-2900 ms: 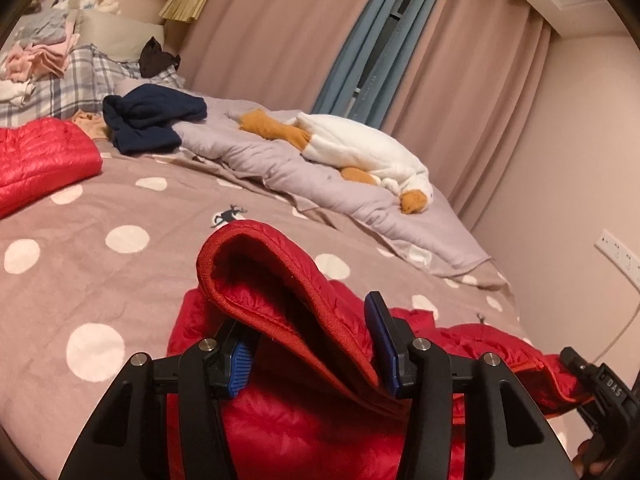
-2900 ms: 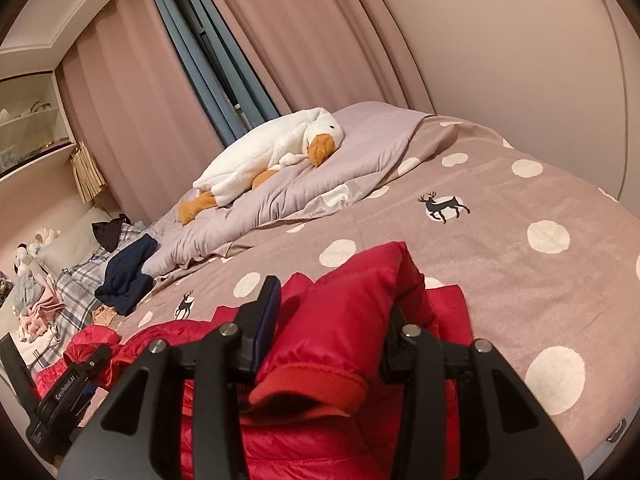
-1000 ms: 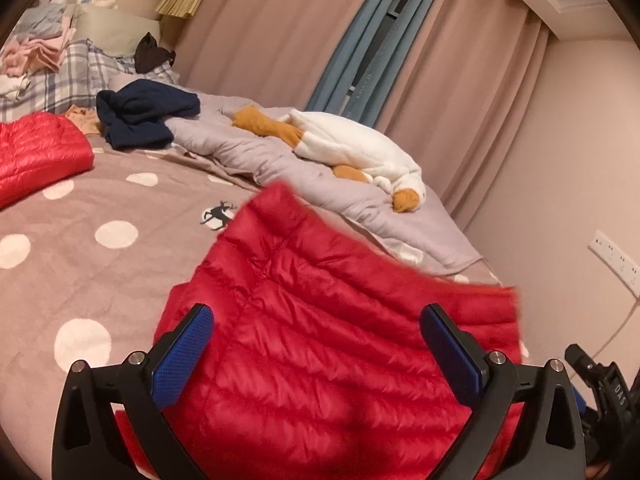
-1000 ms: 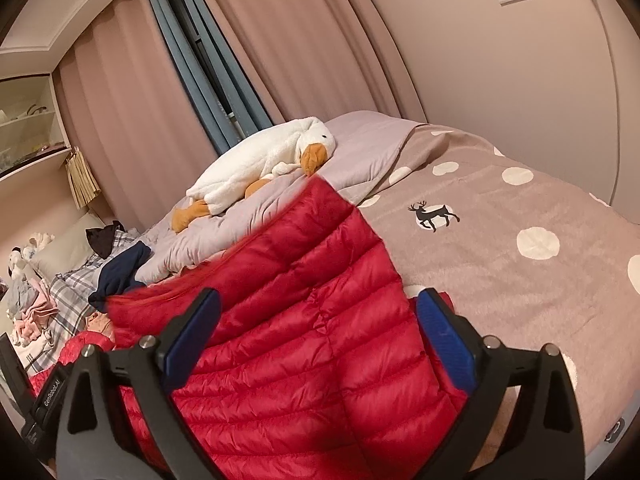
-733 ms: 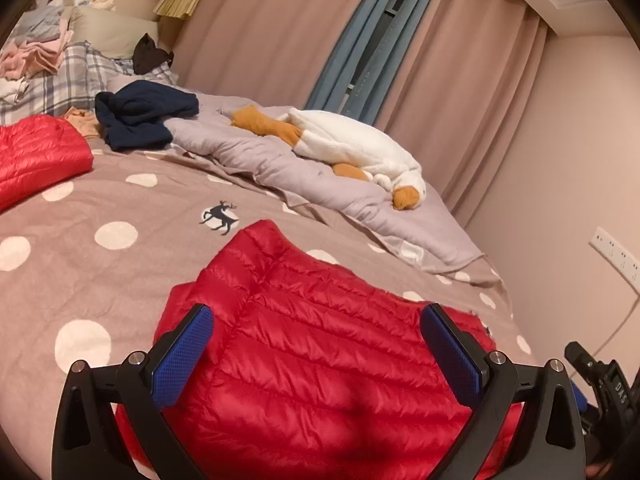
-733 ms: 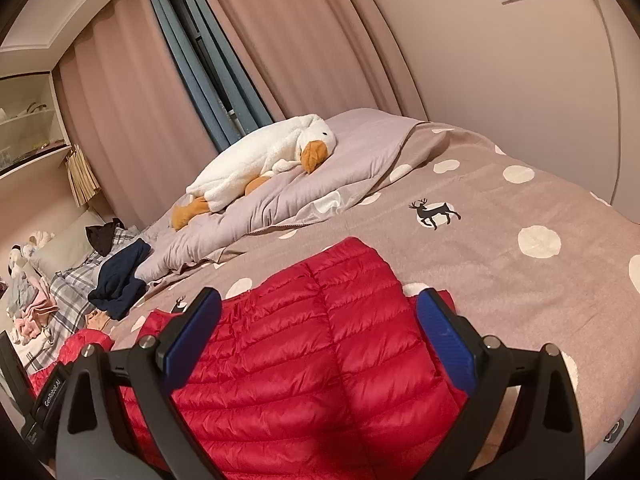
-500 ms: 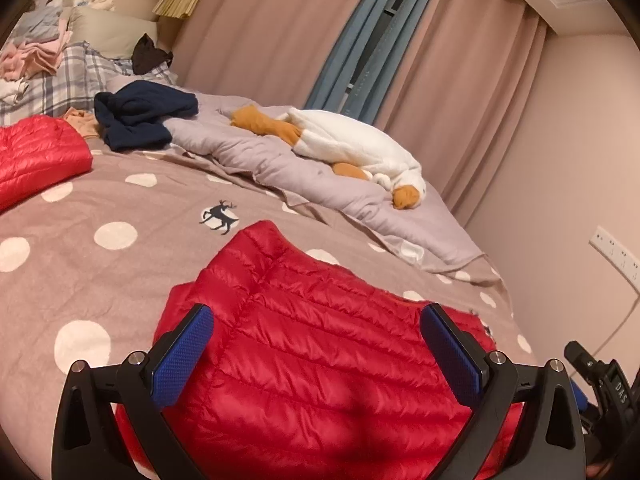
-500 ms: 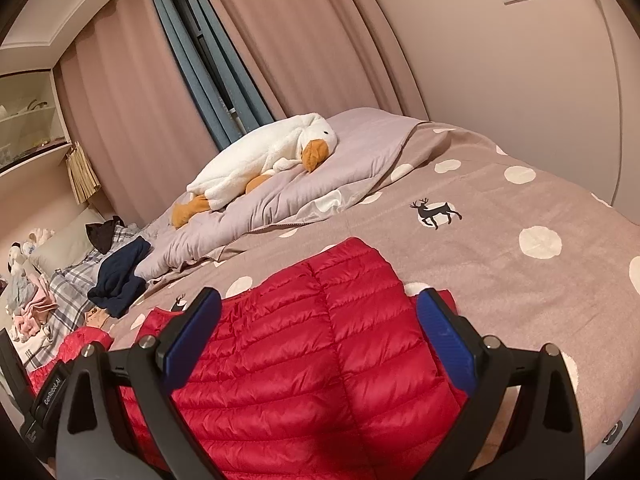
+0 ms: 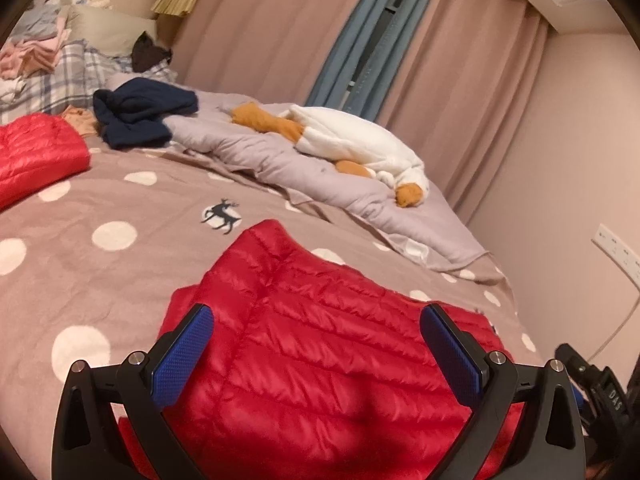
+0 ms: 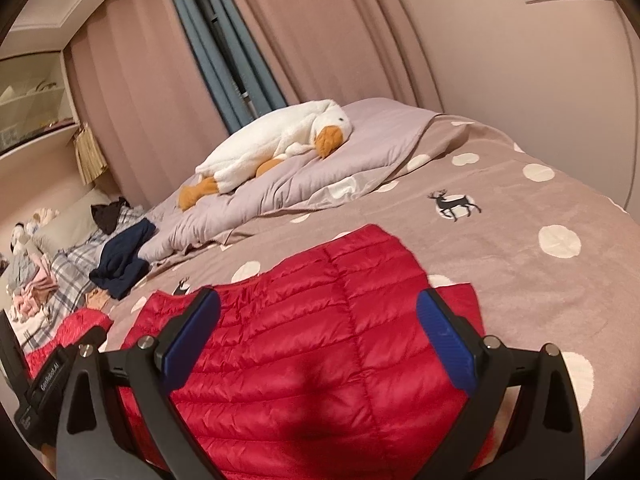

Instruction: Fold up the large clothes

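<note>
A red quilted down jacket [image 9: 320, 344] lies folded flat on the polka-dot bedspread [image 9: 120, 264], right in front of both grippers; it also shows in the right wrist view [image 10: 320, 344]. My left gripper [image 9: 316, 354] is open and empty, its blue pads spread wide above the jacket's near part. My right gripper [image 10: 318, 338] is also open and empty over the same jacket. The right gripper's body [image 9: 600, 384] shows at the left view's right edge, and the left gripper's body [image 10: 44, 376] shows at the right view's left edge.
A second red down jacket [image 9: 36, 156] lies at the far left of the bed. A navy garment [image 9: 140, 116], a grey quilt [image 9: 280, 168] with a white goose plush [image 9: 360, 148] and a clothes pile on plaid pillows [image 9: 40, 64] lie behind. A wall [image 9: 580, 200] with sockets is at right.
Both grippers, earlier shut on the jacket's edge, opened and let it go. The flipped-over jacket half dropped flat onto the bed. Since half a second ago little has moved.
</note>
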The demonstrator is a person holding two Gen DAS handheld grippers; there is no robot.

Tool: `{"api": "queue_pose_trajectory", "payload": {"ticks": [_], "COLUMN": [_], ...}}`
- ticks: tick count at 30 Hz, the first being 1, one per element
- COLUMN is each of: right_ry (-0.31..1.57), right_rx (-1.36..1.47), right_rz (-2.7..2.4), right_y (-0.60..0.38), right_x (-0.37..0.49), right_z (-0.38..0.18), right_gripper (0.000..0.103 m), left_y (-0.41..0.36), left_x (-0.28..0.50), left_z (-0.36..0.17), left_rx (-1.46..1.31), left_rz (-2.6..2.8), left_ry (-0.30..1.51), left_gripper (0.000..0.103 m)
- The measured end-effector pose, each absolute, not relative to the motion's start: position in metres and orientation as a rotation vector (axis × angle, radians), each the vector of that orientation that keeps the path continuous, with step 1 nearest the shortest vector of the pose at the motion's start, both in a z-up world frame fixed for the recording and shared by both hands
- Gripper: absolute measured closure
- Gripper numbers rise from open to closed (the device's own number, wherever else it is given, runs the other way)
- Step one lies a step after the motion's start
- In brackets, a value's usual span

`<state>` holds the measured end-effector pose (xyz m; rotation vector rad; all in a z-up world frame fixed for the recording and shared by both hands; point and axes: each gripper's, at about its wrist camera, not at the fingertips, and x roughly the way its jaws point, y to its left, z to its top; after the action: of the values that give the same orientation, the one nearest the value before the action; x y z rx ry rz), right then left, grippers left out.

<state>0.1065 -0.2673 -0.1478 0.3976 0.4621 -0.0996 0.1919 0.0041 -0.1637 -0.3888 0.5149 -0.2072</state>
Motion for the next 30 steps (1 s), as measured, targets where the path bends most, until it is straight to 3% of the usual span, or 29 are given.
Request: {"api": "queue_pose_trajectory", "payload": {"ticks": [12, 16, 30], "right_ry": [0.645, 0.669, 0.683], "right_rx": [0.255, 0.16, 0.066], "right_rz": [-0.061, -0.091, -0.135], "right_y": [-0.244, -0.236, -0.227], "right_x": [0.162, 0.178, 0.183], "right_z": [-0.206, -0.225, -0.232], "right_gripper": [0.004, 0.0, 0.002], "left_y": [-0.028, -0.046, -0.049], "left_x": [0.23, 0.232, 0.228], "left_z": [-0.219, -0.242, -0.237], "left_rx": [-0.178, -0.059, -0.032], "left_rz": [-0.236, -0.169, -0.131], "left_ry": [0.644, 0.587, 0.598], "left_gripper": [0.001, 0.001, 0.002]}}
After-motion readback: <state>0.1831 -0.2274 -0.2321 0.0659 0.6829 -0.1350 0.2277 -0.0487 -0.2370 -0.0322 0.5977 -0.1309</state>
